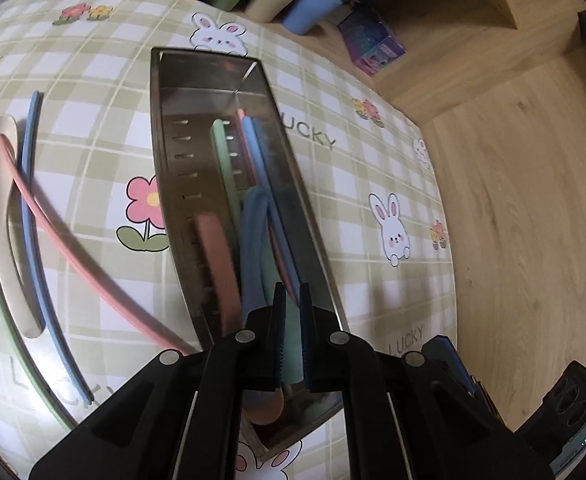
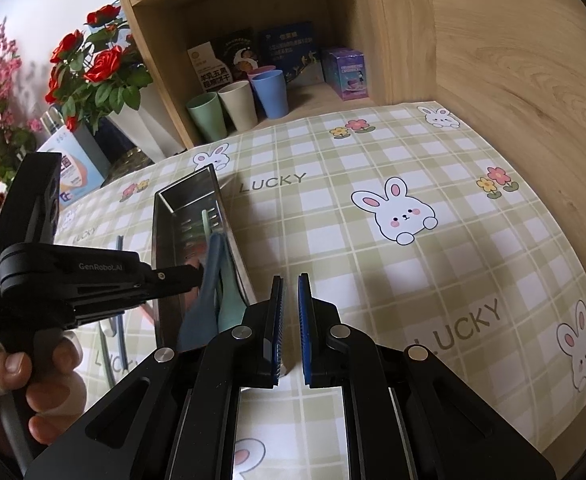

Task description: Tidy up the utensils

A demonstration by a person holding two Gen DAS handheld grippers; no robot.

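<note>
We've got the left gripper [image 1: 291, 300] pinching what looks like a green spoon [image 1: 224, 160] in the steel tray [image 1: 317, 248]; light, slick plastic, so we'd grip mid-handle. Right gripper [image 2: 291, 292] closed, empty.

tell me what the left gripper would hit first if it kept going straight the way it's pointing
Probably the green utensil lying in the metal tray: the left gripper is shut just above it, aimed down into the tray. Depth is hard to judge.
</note>
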